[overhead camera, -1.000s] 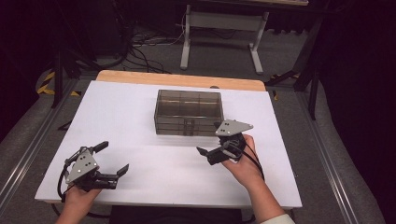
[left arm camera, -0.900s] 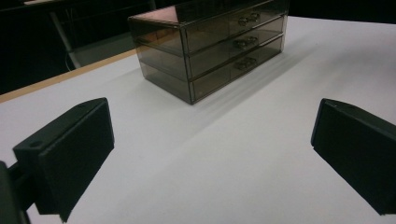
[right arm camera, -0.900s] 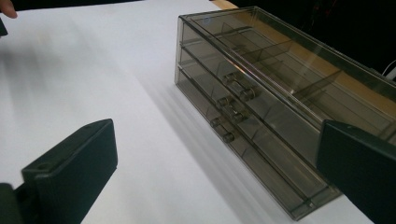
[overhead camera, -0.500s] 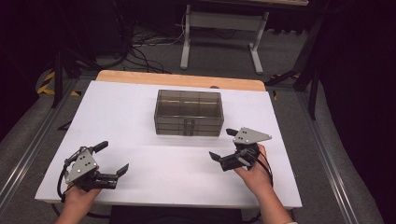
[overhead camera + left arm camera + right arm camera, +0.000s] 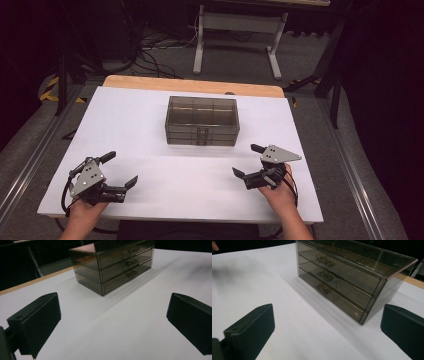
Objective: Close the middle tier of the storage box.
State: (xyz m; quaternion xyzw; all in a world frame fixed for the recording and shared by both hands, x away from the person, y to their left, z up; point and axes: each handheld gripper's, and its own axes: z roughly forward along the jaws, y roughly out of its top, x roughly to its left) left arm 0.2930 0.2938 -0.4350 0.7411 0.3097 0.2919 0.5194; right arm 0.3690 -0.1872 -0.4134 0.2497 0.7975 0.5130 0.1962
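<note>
Smoked three-drawer organizer (image 5: pixel 202 120) at table (image 5: pixel 150 115) centre, drawers shut. Left gripper (image 5: pixel 116 171) and right gripper (image 5: pixel 247 161) near front edge, jaws wide, empty. Approach step; next: reach drawer handle (image 5: pixel 322 289).

— What can't you make out?

— The drawer unit (image 5: pixel 202 121) is smoky; whether anything lies in the drawers can't be told. In the right gripper view its far end runs off the top edge, and the upper left of the frame is smeared with blur.

— And the grippers?

— The left gripper (image 5: pixel 112 322) has both jaws cut by the bottom corners. At the bottom of the high view, the forearms leave the frame.
</note>
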